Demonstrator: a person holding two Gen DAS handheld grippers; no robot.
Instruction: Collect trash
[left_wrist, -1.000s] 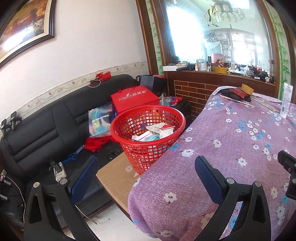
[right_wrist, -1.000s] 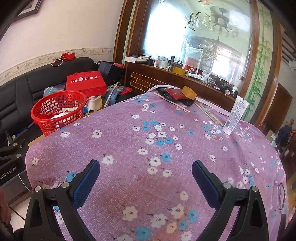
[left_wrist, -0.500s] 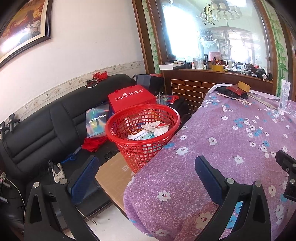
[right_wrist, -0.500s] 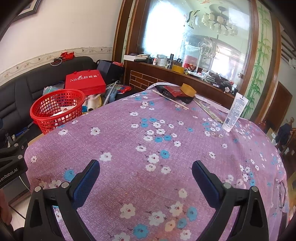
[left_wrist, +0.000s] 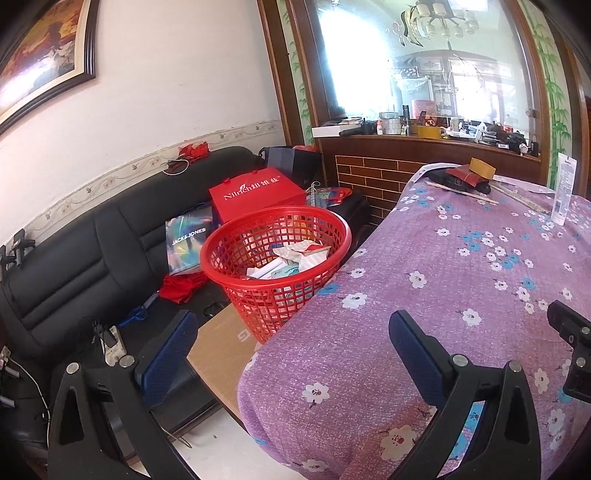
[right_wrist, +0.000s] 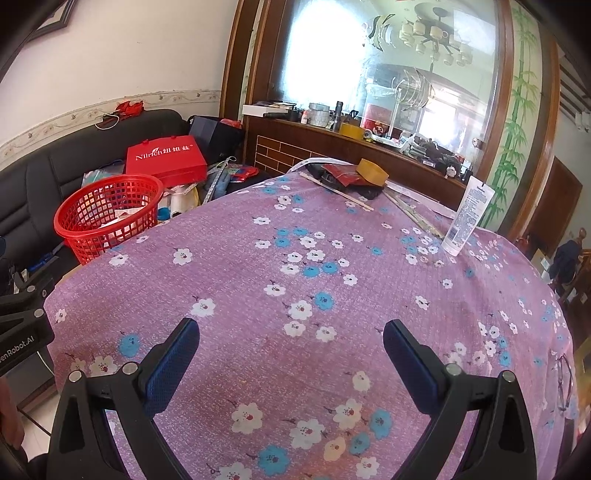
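Since a second ago the left gripper (left_wrist: 293, 341) has drawn back and swung a little, so the red basket (left_wrist: 275, 254) sits lower and further left in its view and the tablecloth edge has slid toward the centre; the right gripper (right_wrist: 291, 345) has barely shifted, with the basket only slightly further out at its 10 o'clock. Going left to right in the left wrist view: a framed picture (left_wrist: 40, 59) at 10 o'clock, a black sofa (left_wrist: 85, 254) below it carrying a shiny bag (left_wrist: 186, 240) printed "JACK&JONES" and a red box (left_wrist: 258, 195) lettered "Nilrich" with Chinese characters I cannot read, then the basket at 12 o'clock, standing on a cardboard box (left_wrist: 221, 343) just beside the table's corner. It holds crumpled paper and wrappers (left_wrist: 295, 258). The left gripper is released, jaws spread wide and holding nothing, the basket ahead of and well apart from its fingertips. At 3 o'clock lies the purple flowered tablecloth (left_wrist: 461, 280), with a white tube (left_wrist: 564, 192) standing at its far edge; its print is too small to read. In the right wrist view the right gripper is likewise released and empty above the cloth, and the left gripper's body at 9 o'clock shows part of a label ending "enRobot.AI" (right_wrist: 16, 349).
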